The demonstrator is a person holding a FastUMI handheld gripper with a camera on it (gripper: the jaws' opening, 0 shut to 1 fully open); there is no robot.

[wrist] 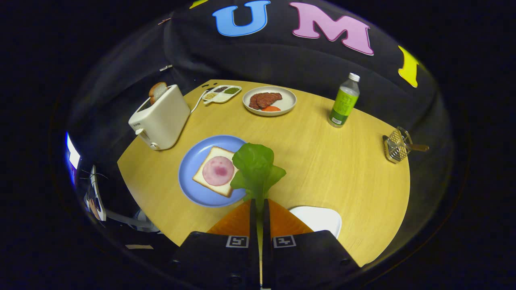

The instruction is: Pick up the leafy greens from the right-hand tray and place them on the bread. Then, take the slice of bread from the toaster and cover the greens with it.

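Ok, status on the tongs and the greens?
Tongs shut on leafy greens, lifted off the white tray. Bread with ham on blue plate, just ahead. Path clear.

Wood-grain bench, matt and smooth

Glossy plastic toaster [160, 117], clear plastic bottle [344, 101], wire metal basket [397, 146], smooth blue plate [191, 177], soft crinkled leafy greens [256, 167].
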